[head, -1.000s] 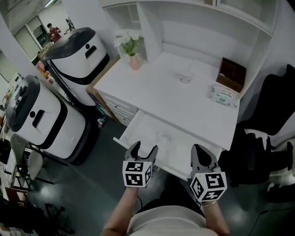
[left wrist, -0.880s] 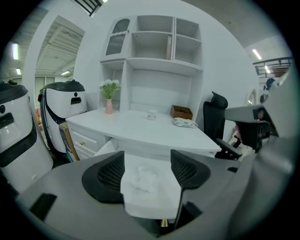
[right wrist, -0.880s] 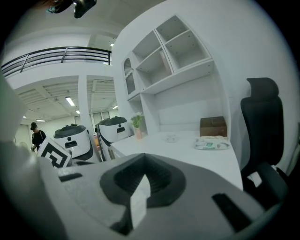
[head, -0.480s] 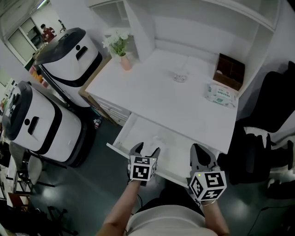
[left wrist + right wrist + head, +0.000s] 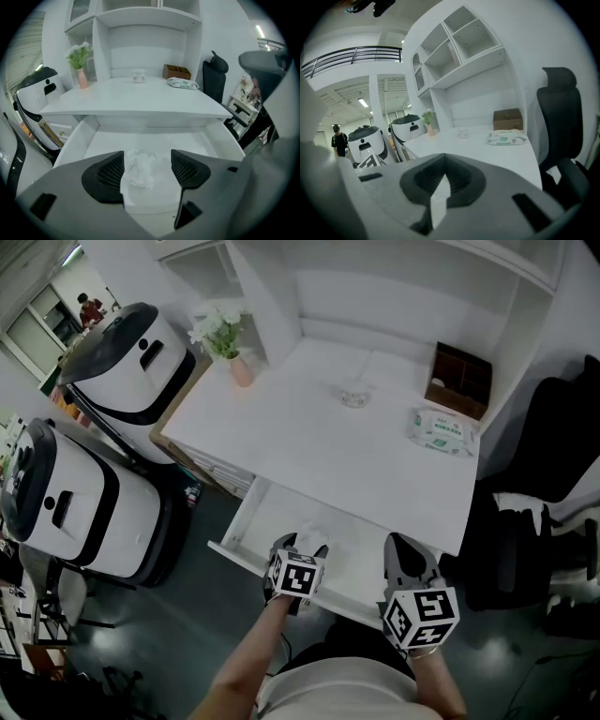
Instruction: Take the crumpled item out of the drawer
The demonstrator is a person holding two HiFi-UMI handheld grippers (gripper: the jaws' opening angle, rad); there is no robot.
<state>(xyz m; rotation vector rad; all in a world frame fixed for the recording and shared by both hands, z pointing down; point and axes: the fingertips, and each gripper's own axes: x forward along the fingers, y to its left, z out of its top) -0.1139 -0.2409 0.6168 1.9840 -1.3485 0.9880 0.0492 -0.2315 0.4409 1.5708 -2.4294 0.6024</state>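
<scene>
Left tongs [image 5: 146, 161] gaped around the crumpled paper [image 5: 138, 171] in the drawer [image 5: 79, 140]. It seemed soft and light, best pinched mid-bulk. Right tongs [image 5: 440, 187] were clenched, empty.

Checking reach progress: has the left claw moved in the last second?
Yes. The left claw has advanced over the front edge of the open white drawer, towards the crumpled white paper.

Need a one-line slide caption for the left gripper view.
Left tongs open over the pulled-out drawer, crumpled white tissue framed between the jaws, not yet gripped.
</scene>
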